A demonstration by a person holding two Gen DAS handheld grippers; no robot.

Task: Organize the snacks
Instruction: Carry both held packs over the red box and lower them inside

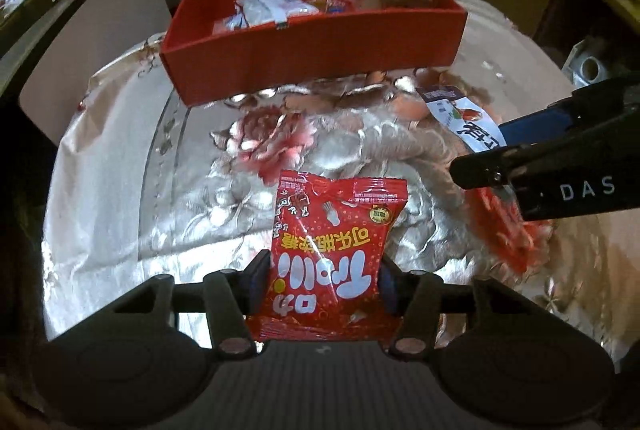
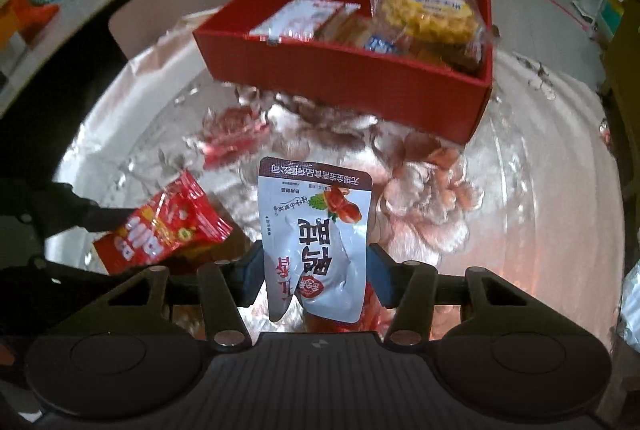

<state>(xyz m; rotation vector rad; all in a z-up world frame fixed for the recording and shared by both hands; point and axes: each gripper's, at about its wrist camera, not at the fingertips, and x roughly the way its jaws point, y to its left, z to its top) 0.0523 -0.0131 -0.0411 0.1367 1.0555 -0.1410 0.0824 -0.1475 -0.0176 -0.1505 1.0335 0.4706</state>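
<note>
While both jaws are pinching shut, left gripper (image 1: 324,280) is holding light, crinkly red candy packet (image 1: 336,242); right gripper (image 2: 316,272) is gripping soft white pouch (image 2: 316,230) mid-body.

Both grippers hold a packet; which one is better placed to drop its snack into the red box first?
Probably the left gripper: its red candy packet faces the red box's emptier side. The right gripper's white packet faces the crowded end holding the yellow snack.
</note>
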